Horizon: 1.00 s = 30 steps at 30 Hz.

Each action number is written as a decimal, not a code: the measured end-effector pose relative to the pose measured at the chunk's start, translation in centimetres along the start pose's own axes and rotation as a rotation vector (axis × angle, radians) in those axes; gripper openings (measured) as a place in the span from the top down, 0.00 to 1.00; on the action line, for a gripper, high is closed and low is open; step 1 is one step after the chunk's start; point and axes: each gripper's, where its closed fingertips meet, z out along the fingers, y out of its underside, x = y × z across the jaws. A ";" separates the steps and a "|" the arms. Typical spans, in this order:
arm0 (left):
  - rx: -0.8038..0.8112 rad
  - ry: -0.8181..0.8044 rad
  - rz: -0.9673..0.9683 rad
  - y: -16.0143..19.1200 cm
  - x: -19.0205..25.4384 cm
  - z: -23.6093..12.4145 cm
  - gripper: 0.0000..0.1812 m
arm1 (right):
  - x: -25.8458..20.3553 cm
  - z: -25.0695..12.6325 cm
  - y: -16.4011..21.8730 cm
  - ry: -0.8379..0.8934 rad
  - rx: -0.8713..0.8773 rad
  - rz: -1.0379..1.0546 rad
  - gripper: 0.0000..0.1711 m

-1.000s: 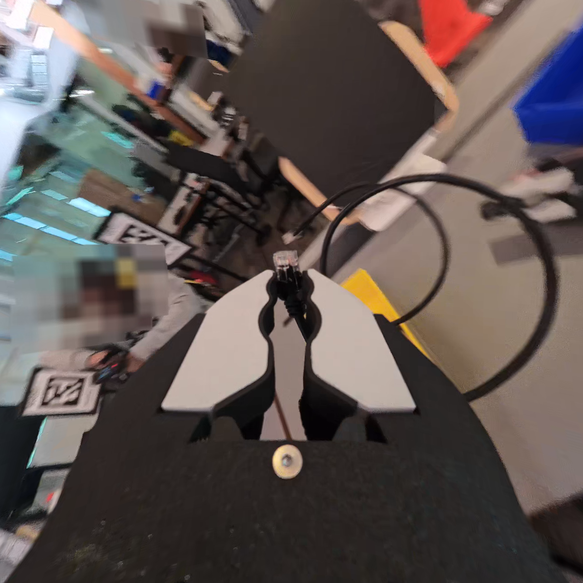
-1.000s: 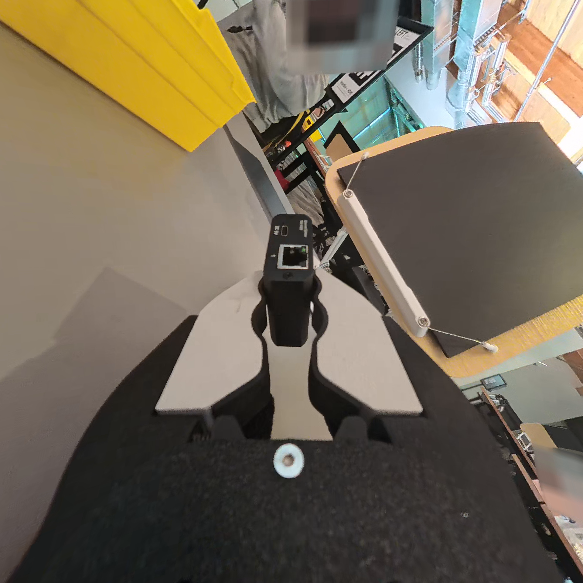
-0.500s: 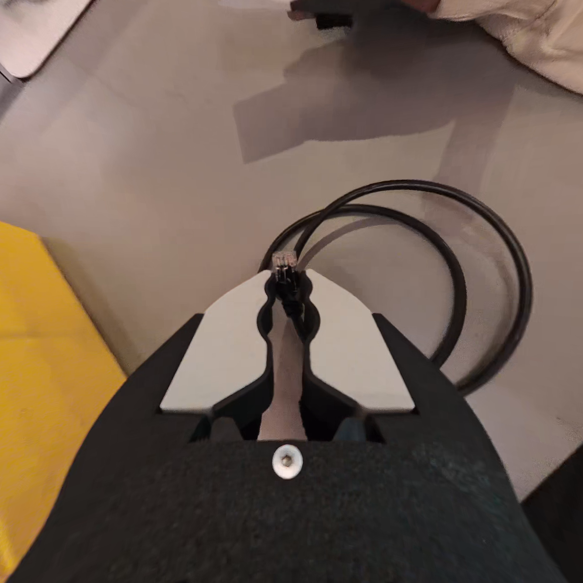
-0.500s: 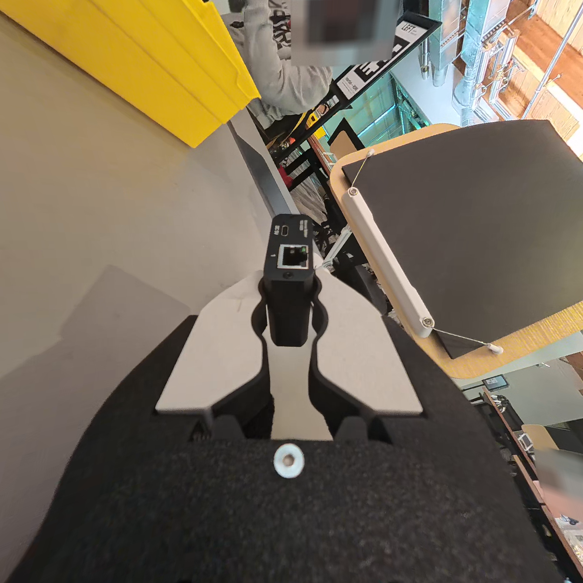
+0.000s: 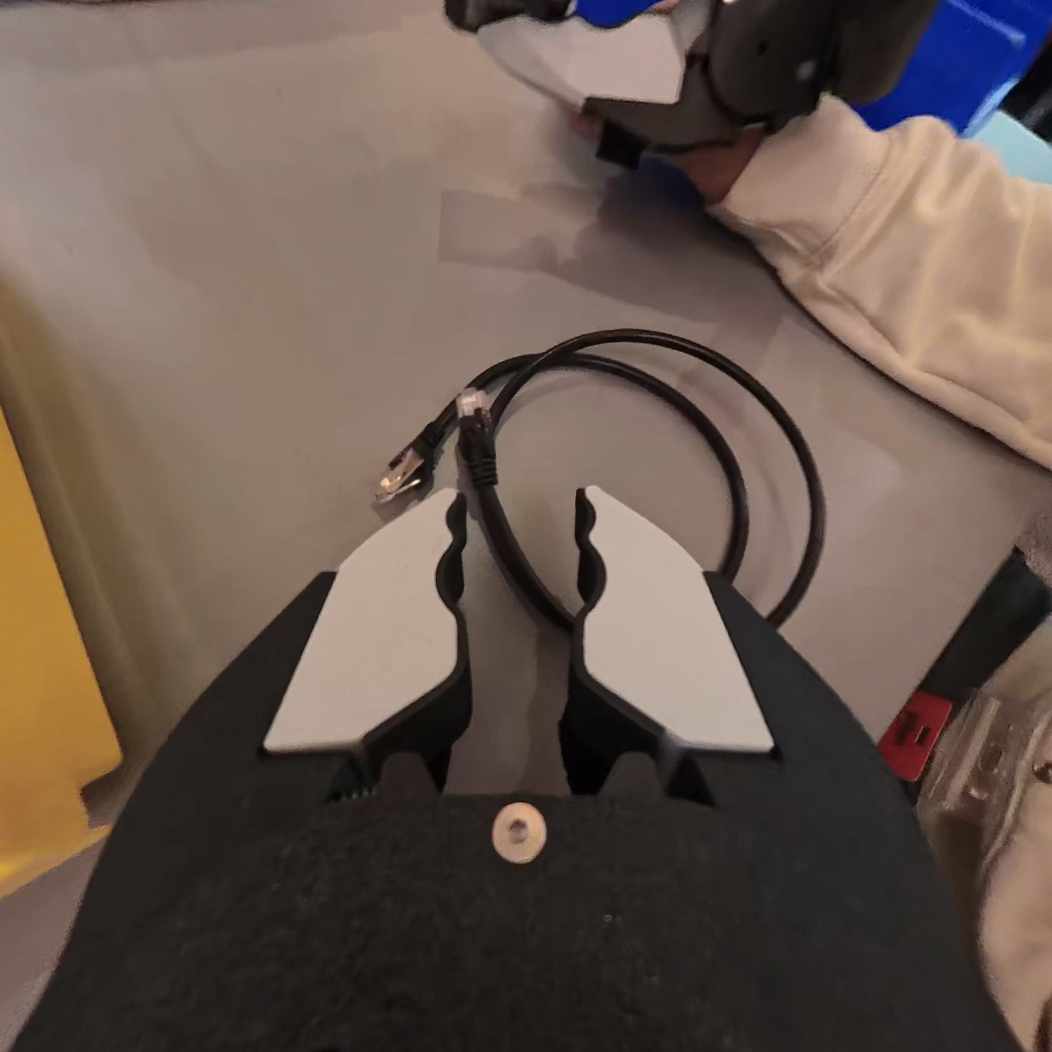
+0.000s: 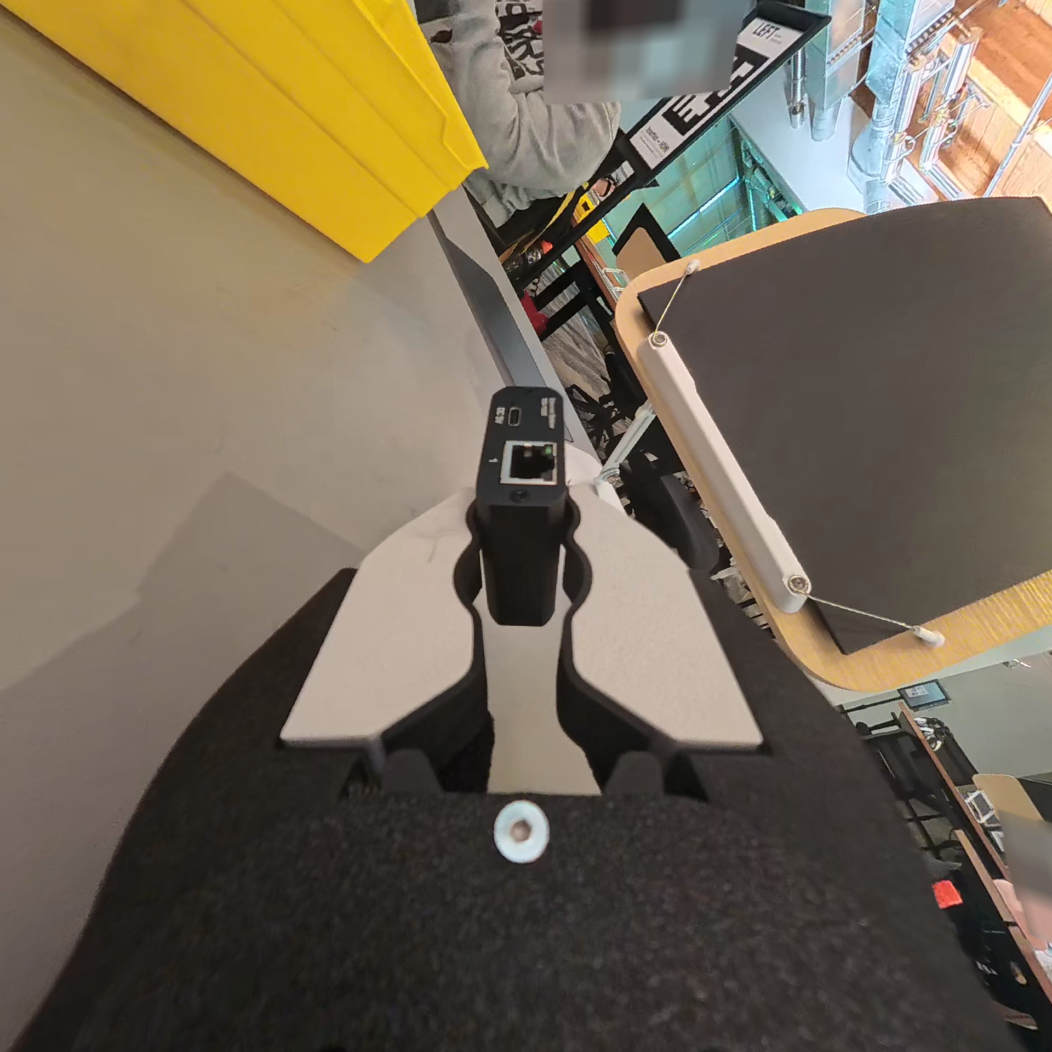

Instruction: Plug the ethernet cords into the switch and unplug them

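In the left wrist view we see a yellow bin [image 5: 34, 598] at the left edge, on the grey worktop [image 5: 256, 284]. Our left gripper [image 5: 521, 495] has its jaws released, holding nothing. The black cord [image 5: 740, 455] lies coiled on the worktop at frame centre; one plug [image 5: 475, 413] sits just beyond the jaws, its lead running between them, and the other plug [image 5: 401, 472] lies just left of it. At upper right, a cream sleeve [image 5: 888, 284].

In the right wrist view, a yellow bin [image 6: 273, 114] fills the upper left. Our right gripper [image 6: 521, 506] is clenched on the black switch [image 6: 524, 489] at centre, its port facing us. A black panel [image 6: 882, 398] stands at right.
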 end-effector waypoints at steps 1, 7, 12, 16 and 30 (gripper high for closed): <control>-0.018 -0.002 -0.027 0.2 -0.1 0.5 0.79 | 0.0 0.0 0.0 -0.001 -0.002 -0.001 0.86; -0.103 -0.119 -0.082 1.5 -1.6 2.8 0.81 | 0.0 0.0 0.1 -0.003 -0.004 0.004 0.86; -0.116 -0.091 -0.142 2.2 -1.2 3.1 0.82 | 0.0 0.0 0.1 -0.008 0.001 0.017 0.86; -0.121 -0.102 -0.152 2.6 -1.1 2.8 0.97 | 0.0 0.0 0.1 -0.011 0.001 0.015 0.86; -0.294 -0.053 0.186 -3.8 -0.7 0.6 0.97 | -1.5 0.0 -0.9 0.000 0.008 -0.160 0.86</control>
